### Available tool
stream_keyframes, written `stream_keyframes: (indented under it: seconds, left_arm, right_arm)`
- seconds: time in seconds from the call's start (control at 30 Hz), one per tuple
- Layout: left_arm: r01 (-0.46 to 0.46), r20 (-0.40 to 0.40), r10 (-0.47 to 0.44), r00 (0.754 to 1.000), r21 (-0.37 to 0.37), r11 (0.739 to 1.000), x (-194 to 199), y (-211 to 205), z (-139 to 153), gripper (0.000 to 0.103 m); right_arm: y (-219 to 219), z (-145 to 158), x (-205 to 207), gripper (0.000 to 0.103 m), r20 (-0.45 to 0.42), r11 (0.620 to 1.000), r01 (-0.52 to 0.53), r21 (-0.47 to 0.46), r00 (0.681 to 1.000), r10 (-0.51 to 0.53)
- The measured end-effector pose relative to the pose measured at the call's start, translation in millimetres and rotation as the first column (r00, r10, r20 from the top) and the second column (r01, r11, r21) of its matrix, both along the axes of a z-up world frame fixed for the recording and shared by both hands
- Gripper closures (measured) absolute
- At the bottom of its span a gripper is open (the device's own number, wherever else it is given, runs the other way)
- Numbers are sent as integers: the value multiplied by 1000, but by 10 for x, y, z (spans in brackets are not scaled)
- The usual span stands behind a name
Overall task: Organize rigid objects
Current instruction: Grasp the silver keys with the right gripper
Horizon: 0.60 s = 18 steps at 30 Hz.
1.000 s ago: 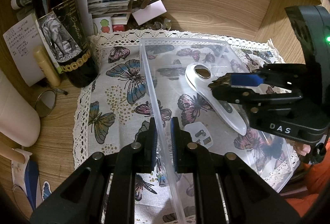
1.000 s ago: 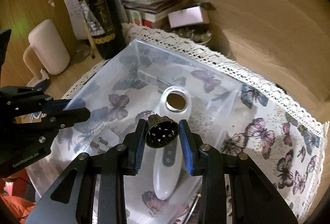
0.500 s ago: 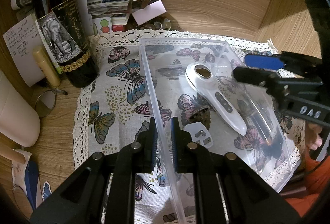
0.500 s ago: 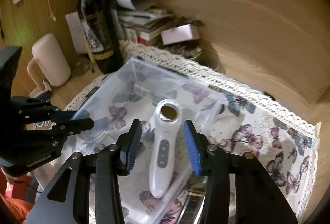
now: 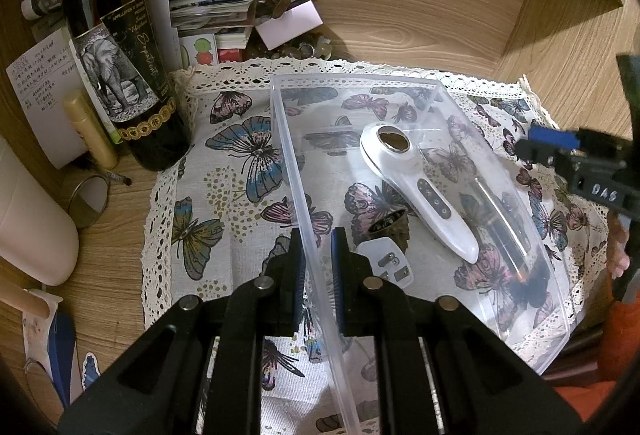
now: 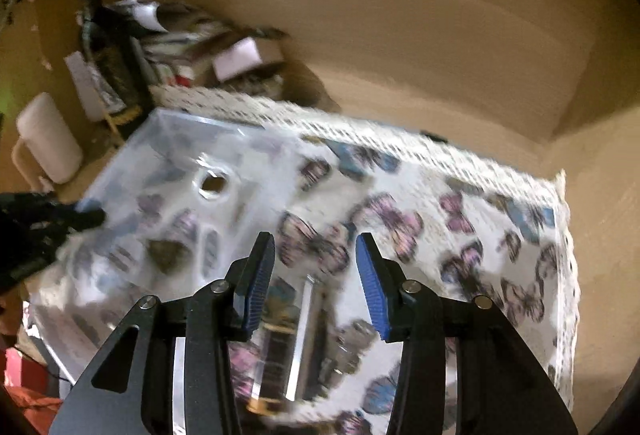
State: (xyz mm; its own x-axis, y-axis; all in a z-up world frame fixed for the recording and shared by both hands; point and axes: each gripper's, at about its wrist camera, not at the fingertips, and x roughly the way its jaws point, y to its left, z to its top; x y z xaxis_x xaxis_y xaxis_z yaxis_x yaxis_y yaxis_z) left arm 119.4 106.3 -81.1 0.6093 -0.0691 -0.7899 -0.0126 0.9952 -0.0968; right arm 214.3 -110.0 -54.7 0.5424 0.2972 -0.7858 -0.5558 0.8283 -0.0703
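Note:
A clear plastic bin [image 5: 440, 91] stands on a butterfly cloth [image 5: 236, 163]. My left gripper [image 5: 318, 243] is shut on the bin's left wall. Inside lie a white handheld device [image 5: 416, 187], a small dark round piece [image 5: 390, 225], a white plug adapter [image 5: 386, 261] and a dark tube [image 5: 504, 231]. My right gripper [image 6: 316, 251] is open and empty, above the bin's right side; it shows at the right edge of the left wrist view [image 5: 552, 143]. The right wrist view is blurred; the bin [image 6: 168, 139] and the dark piece [image 6: 166, 253] show there.
A wine bottle [image 5: 120, 67], a stack of papers and books [image 5: 208, 15], a small pink-white box [image 5: 288, 25] and a cream mug [image 5: 28, 215] stand at the back left. Wooden walls close the back and right.
My right gripper opened and dropped the dark round piece into the bin, then drew back to the right. My left gripper kept its hold on the bin wall.

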Motion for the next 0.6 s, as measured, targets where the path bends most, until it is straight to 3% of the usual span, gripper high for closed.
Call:
stream_keyframes:
  seconds: [0.43,0.6]
  left_arm:
    - [0,0,0,1000,0,1000,-1,0,-1,92]
    - [0,1,0,1000,-1,1000,-1,0,-2,92]
  right_arm:
    - [-482,-629,34,64,-148,990,115,-86,981,-127]
    - [-512,-653,-78,55,-161,992,96,-75,981,-107]
